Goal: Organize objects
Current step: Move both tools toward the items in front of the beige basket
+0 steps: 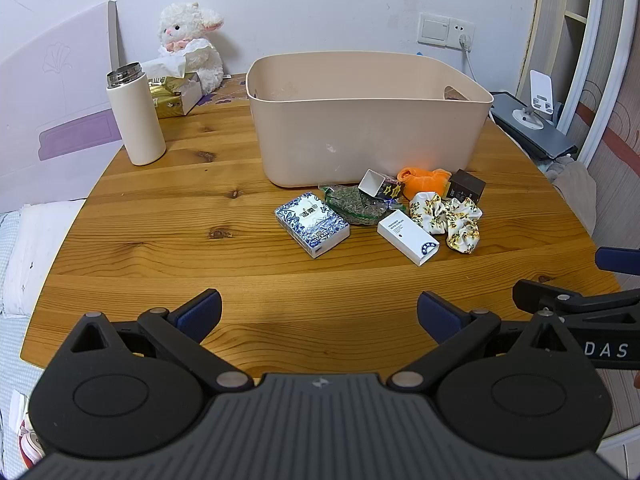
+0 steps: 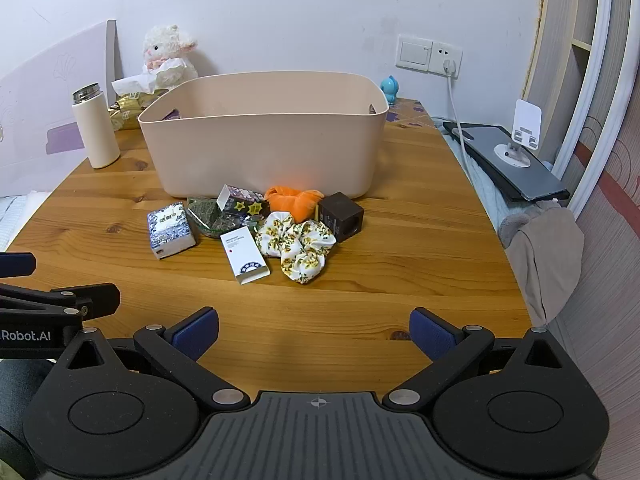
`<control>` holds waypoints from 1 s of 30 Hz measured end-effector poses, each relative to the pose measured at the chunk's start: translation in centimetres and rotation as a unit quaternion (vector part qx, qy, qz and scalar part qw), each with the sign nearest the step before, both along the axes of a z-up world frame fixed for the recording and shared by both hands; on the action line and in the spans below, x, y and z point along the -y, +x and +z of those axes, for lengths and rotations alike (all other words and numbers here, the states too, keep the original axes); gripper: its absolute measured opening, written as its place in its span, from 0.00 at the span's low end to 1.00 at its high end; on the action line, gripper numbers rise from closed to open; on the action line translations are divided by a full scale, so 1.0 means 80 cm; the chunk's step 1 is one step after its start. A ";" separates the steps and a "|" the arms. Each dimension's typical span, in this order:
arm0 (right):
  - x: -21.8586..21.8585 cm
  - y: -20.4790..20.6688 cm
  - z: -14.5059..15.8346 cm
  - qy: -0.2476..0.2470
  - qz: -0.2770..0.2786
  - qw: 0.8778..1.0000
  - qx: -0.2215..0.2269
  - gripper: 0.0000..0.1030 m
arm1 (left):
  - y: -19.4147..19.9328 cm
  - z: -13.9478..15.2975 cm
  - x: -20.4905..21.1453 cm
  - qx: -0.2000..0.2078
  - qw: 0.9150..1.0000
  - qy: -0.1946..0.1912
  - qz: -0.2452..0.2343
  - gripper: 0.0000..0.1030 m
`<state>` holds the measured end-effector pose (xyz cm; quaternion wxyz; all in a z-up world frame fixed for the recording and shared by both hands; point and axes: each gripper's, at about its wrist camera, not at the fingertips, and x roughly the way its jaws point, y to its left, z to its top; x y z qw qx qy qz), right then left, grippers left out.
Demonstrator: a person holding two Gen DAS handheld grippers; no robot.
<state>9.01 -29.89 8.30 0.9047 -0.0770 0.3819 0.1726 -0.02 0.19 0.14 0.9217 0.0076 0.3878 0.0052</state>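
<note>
A beige plastic bin [image 1: 360,128] [image 2: 264,144] stands on the wooden table [image 1: 160,232] [image 2: 420,240]. In front of it lies a small heap: a blue-and-white box [image 1: 312,224] [image 2: 170,230], a white box [image 1: 408,237] [image 2: 245,255], a floral scrunchie [image 1: 452,216] [image 2: 298,246], an orange cloth [image 1: 424,180] [image 2: 294,200], a dark cube box [image 1: 466,186] [image 2: 340,216], a green packet [image 1: 356,206] [image 2: 208,216] and a starred carton [image 1: 380,186] [image 2: 242,200]. My left gripper [image 1: 318,312] and right gripper [image 2: 314,332] hover open and empty over the table's near edge, well short of the heap.
A white flask [image 1: 136,116] [image 2: 96,128], a tissue box [image 1: 176,88] and a plush lamb [image 1: 192,40] [image 2: 168,52] stand at the back left. A blue figurine [image 2: 389,89], wall socket with cable [image 2: 450,64], a laptop with phone stand [image 2: 512,156] and bedding lie right.
</note>
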 end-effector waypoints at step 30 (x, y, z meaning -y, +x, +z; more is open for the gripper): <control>-0.001 0.004 -0.004 0.003 -0.004 1.000 -0.001 1.00 | -0.001 -0.002 0.001 0.000 1.000 0.002 -0.001 1.00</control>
